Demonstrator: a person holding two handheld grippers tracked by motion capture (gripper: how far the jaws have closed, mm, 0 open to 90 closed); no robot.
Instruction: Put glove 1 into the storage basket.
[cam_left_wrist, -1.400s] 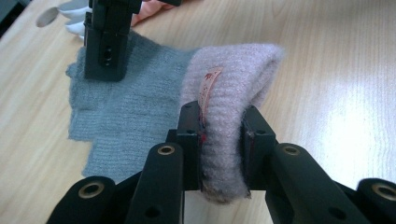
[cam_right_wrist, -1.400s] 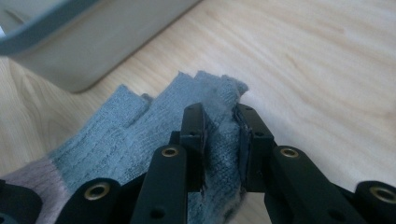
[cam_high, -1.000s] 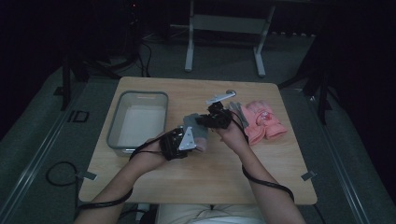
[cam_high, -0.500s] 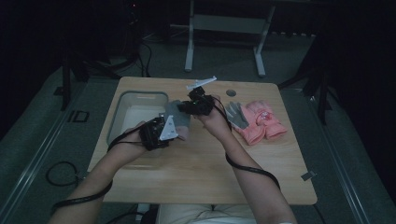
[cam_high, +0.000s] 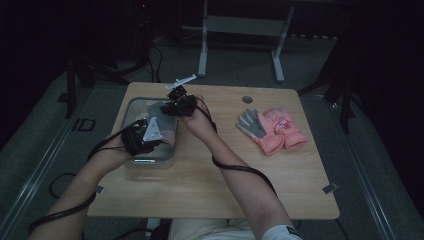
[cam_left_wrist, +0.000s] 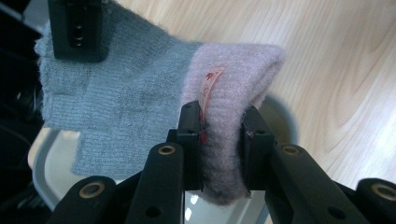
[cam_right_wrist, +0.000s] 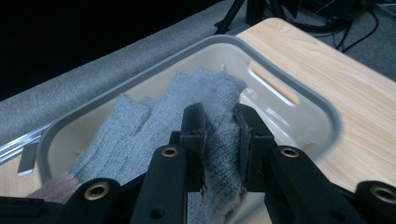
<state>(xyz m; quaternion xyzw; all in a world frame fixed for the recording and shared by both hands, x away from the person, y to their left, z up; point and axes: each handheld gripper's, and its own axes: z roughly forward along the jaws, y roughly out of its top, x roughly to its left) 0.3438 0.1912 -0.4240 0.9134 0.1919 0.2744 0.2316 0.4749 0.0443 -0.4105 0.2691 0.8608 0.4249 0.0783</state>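
A knit glove with grey fingers (cam_left_wrist: 116, 98) and a pink cuff (cam_left_wrist: 233, 70) hangs stretched between my two grippers over the grey tray (cam_high: 150, 161) at the table's left. My left gripper (cam_left_wrist: 220, 119) is shut on the pink cuff, beside a small label. Shut on the grey finger end (cam_right_wrist: 140, 121) is my right gripper (cam_right_wrist: 219, 116), with the tray rim (cam_right_wrist: 299, 88) just below and beyond it. In the high view the left gripper (cam_high: 155, 132) is at the tray's near part, the right gripper (cam_high: 172, 106) at its far part, and the glove (cam_high: 164, 122) is between them.
Two more gloves (cam_high: 270, 131), pink with grey palms, lie on the right half of the wooden table (cam_high: 210, 185). A round cable hole (cam_high: 246, 99) sits near the far edge. Cables trail from both grippers along the forearms. Dark floor and a metal stand lie beyond the table.
Both hands have carried the glove leftward from the middle of the table to over the tray, slightly higher. The grips on the glove look the same.
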